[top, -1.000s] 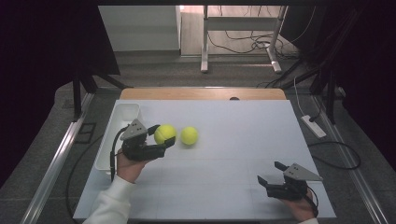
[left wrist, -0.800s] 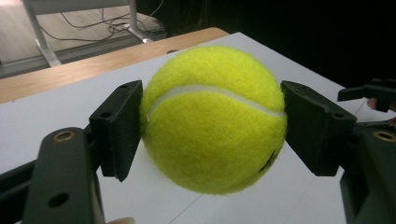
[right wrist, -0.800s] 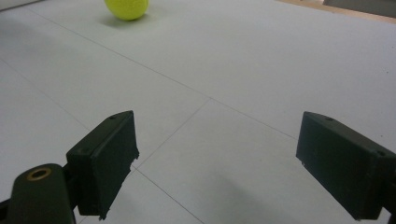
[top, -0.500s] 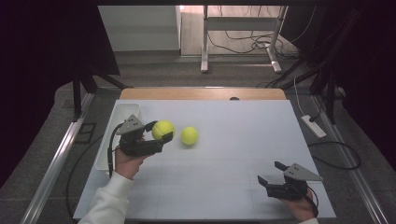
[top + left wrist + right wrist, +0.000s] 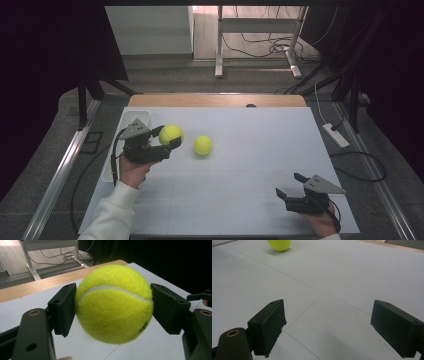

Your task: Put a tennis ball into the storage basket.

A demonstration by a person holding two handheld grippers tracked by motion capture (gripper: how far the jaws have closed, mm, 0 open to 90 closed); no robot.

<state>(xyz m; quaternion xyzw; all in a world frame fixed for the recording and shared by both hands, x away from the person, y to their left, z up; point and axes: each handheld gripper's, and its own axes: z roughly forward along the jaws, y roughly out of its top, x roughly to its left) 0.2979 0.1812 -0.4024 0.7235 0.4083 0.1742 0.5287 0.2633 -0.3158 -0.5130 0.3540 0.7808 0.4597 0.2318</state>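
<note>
**Yellow felt ball clamped in the left jaws**

Black jaws of the left gripper [image 5: 167, 138] clench a fuzzy yellow tennis ball [image 5: 113, 303], held clear above the white tabletop [image 5: 240, 200]. Just beside it, a second yellow tennis ball [image 5: 202, 145] rests on the surface. A white rectangular plastic bin [image 5: 131, 118] sits at the table's left edge. Well apart, the right gripper [image 5: 290, 186] rests low with jaws spread, grasping nothing.
</note>
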